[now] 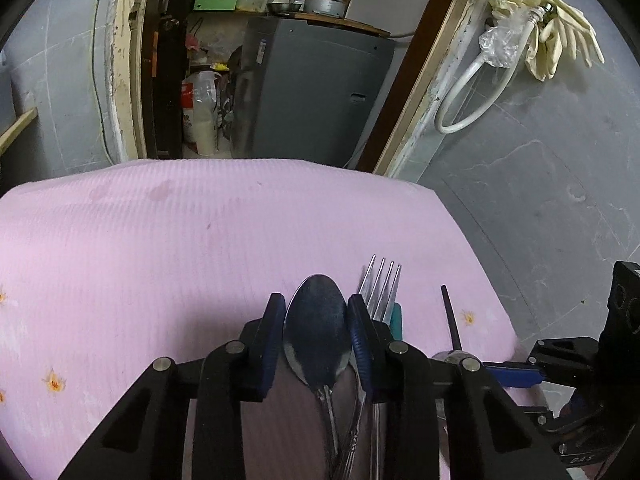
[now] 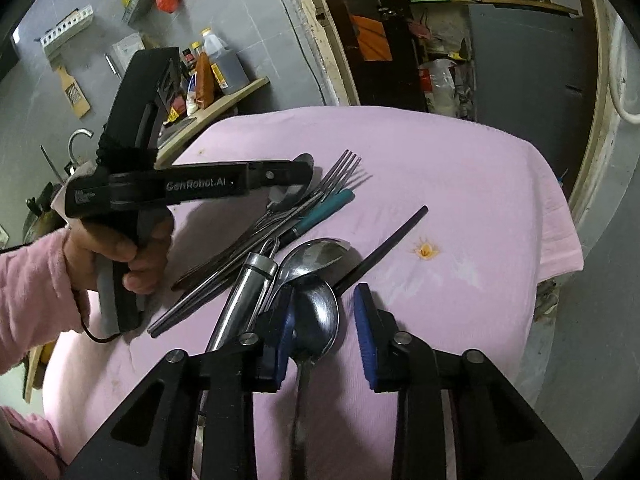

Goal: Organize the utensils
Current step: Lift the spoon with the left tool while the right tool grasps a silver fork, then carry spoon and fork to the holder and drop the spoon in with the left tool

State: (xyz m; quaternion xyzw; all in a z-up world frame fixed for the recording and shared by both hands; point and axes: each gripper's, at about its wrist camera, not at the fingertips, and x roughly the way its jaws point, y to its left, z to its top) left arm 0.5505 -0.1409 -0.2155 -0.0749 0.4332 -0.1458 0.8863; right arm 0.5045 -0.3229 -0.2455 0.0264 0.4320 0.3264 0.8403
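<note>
One readable brand mark, at centre left of the right wrist view.
"GenRobot.AI" stands in pale letters on the side of the black hand-held left gripper [image 2: 298,184]; a smaller label nearer its handle is illegible.

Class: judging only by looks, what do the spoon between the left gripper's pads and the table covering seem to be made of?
Spoon: likely polished stainless steel; its bowl is grey and mirror-shiny. Table covering: probably woven cloth, matte pink, with fine ribbing and small embroidered orange flowers.
</note>
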